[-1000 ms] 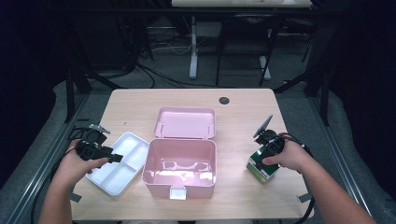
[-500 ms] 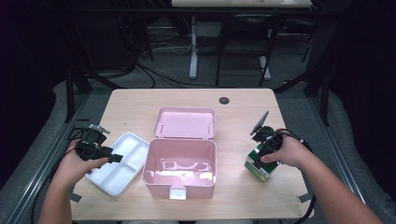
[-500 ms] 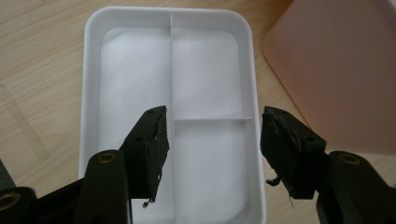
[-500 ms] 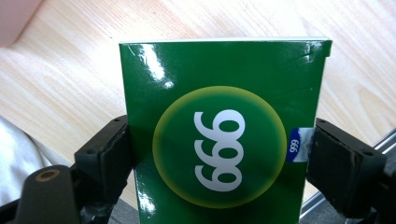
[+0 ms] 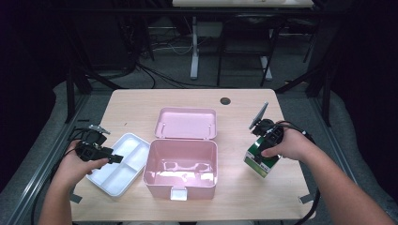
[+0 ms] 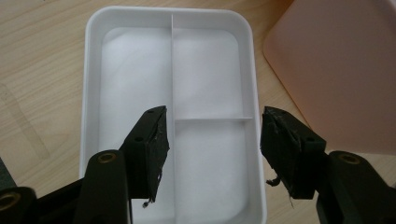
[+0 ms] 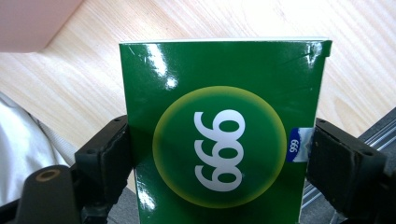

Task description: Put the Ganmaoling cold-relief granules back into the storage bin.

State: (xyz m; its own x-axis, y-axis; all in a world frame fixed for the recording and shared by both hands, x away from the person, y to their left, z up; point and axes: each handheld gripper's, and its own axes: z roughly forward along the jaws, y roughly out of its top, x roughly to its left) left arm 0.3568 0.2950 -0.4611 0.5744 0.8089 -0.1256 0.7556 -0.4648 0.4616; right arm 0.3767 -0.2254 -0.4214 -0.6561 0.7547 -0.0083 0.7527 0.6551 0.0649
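Lab setup: lone wooden table (image 5: 141, 105), black frame rails (image 5: 70, 93), floor cables (image 5: 159, 75), dark surround.

Bare table (image 5: 234, 117) lies between the green box (image 5: 261, 159) and the open pink case (image 5: 180, 161), which blocks the white tray (image 5: 119, 161)

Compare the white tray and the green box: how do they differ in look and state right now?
The white tray is shallow, open-topped and split into compartments; the green box is a closed, glossy printed carton. The tray lies flat on the table with the open left gripper above it; the box sits clamped between the right gripper jaws. Both lie beside the pink case.
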